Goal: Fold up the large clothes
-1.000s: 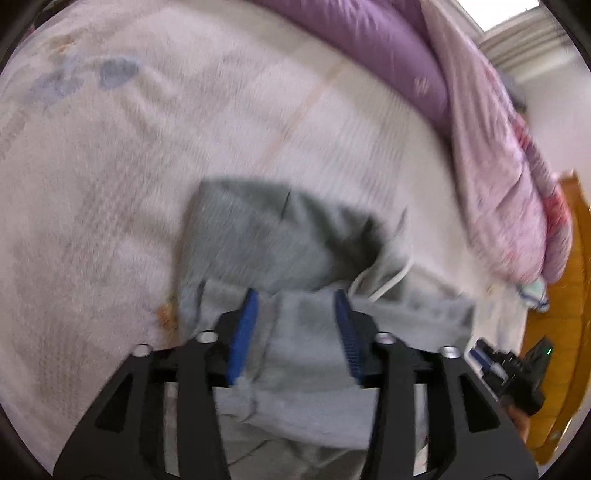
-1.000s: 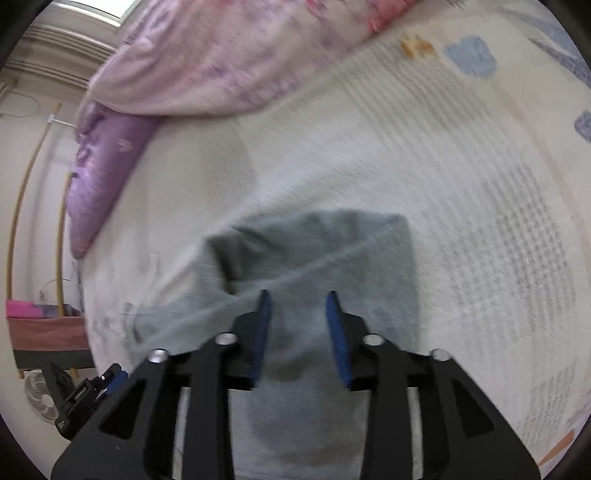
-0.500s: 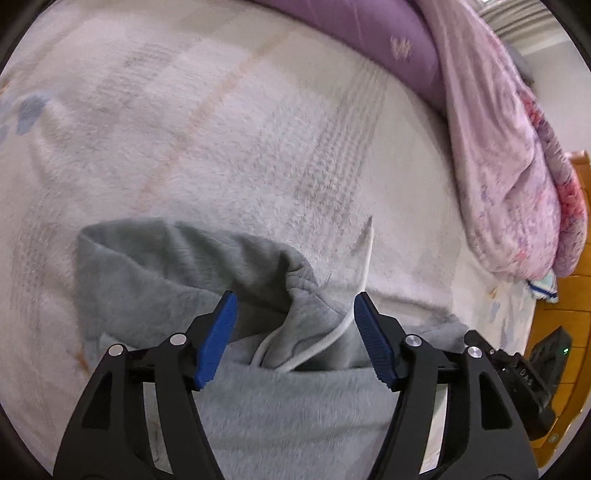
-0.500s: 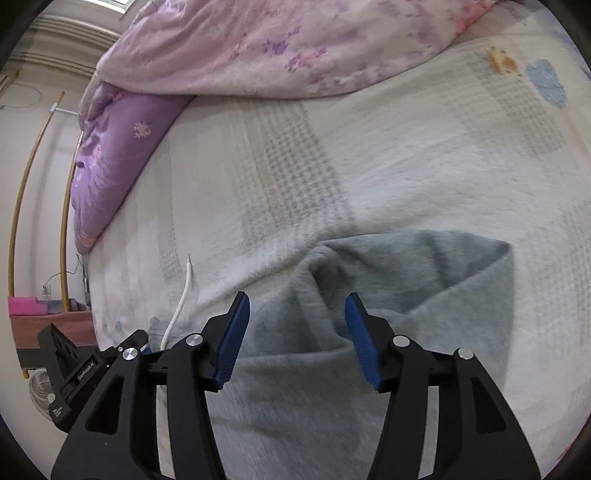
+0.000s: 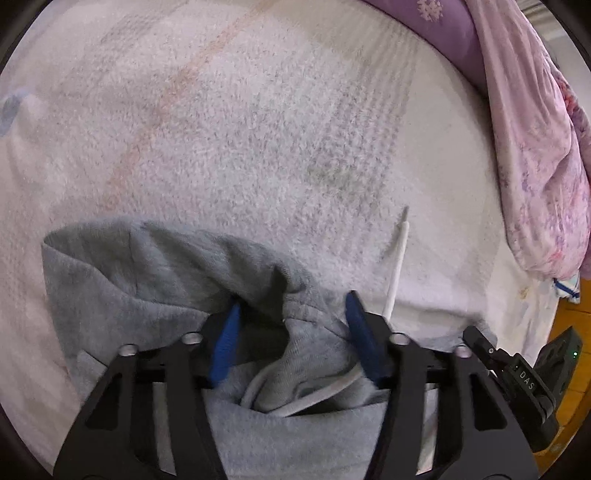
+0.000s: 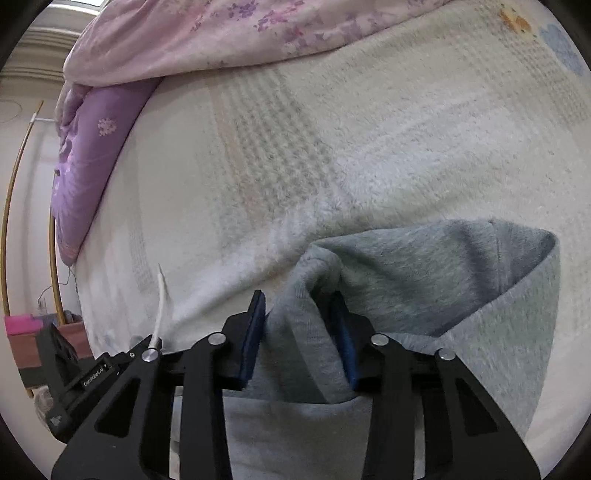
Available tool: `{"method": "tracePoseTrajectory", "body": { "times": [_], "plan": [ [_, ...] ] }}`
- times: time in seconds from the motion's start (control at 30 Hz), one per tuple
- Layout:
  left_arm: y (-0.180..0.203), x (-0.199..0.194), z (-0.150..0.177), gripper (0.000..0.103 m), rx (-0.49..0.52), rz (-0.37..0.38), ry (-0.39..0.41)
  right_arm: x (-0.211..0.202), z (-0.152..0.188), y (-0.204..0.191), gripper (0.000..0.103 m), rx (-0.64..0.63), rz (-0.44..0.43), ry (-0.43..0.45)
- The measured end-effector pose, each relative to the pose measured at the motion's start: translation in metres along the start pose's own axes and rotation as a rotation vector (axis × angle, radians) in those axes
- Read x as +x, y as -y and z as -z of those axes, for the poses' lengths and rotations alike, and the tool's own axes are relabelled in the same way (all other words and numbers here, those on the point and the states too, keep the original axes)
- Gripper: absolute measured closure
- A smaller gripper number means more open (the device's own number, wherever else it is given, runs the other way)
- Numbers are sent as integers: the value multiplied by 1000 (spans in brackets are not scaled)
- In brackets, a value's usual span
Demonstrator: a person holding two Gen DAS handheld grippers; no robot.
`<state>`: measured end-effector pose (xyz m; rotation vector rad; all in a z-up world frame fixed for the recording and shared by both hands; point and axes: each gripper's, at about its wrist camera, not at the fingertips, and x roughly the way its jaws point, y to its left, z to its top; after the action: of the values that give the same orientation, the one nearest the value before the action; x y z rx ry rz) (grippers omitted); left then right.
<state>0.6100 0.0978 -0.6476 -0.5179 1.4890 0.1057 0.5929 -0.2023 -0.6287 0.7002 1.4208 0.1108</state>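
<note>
The grey hoodie [image 5: 122, 288] lay on the bed, a soft brushed fleece garment with its hood [image 6: 461, 273] spread toward the far side and its body running back under both tools. The hood formed a rounded pocket of doubled cloth, darker inside, with a stitched, slightly gathered rim that bunched into ridges at the neck opening. A flat white drawstring [image 5: 397, 258] ran out of that opening, straight and stiff-looking, onto the blanket, while its other loops curled limp within the folds of the collar. The left gripper [image 5: 291, 332] sat low over the neck, its blue-padded fingers [image 5: 225, 343] spread wide on either side of the bunched collar; the pads did not press the cloth, so it had hold of nothing. The right gripper [image 6: 299, 332] stood with its fingers parted less widely around an upright ridge of the hood's rim; cloth filled the gap between the pads, yet whether they pinched it I cannot tell. Beneath the garment stretched a cream blanket [image 5: 258, 129], fluffy and napped, woven with faint checked panels and pale stripes. Along its far edge lay a smooth purple pillow [image 6: 88, 155] printed with a small white flower, and over it a pink floral quilt [image 6: 229, 33], puffy and rumpled.
</note>
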Motion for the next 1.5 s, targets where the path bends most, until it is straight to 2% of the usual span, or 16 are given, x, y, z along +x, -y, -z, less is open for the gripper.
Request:
{"method": "tracePoseTrajectory", "body": {
  "times": [0.03,0.1,0.13,0.3,0.4,0.5,0.9,1.03,1.2,1.4,1.5],
  "plan": [
    [-1,-1,1,79,5,1,19,0,2,2,77,-16,-5,7],
    [-2,-8,5,89,27,6,42,-4,4,2,81,-30,-11,17],
    [-1,-13,7,90,36,15,60,-9,7,0,83,-46,-17,30],
    [2,-47,25,91,63,58,125,-38,21,-10,86,-104,-40,82],
    [1,-78,44,91,75,96,166,-63,36,-13,86,-117,-80,112],
    [2,-101,64,91,93,115,195,-89,55,-15,91,-129,-123,133],
    [-23,-185,201,91,74,150,273,-174,171,-13,92,-254,-118,171],
    [-39,-194,241,91,82,163,278,-191,215,-4,92,-245,-101,201],
    [-64,-187,295,91,106,156,253,-193,281,24,92,-153,-84,220],
    [-103,-147,362,91,112,113,149,-164,349,73,92,1,-26,166],
    [-116,-125,388,91,113,83,98,-147,370,94,92,83,-13,134]
  ]
}}
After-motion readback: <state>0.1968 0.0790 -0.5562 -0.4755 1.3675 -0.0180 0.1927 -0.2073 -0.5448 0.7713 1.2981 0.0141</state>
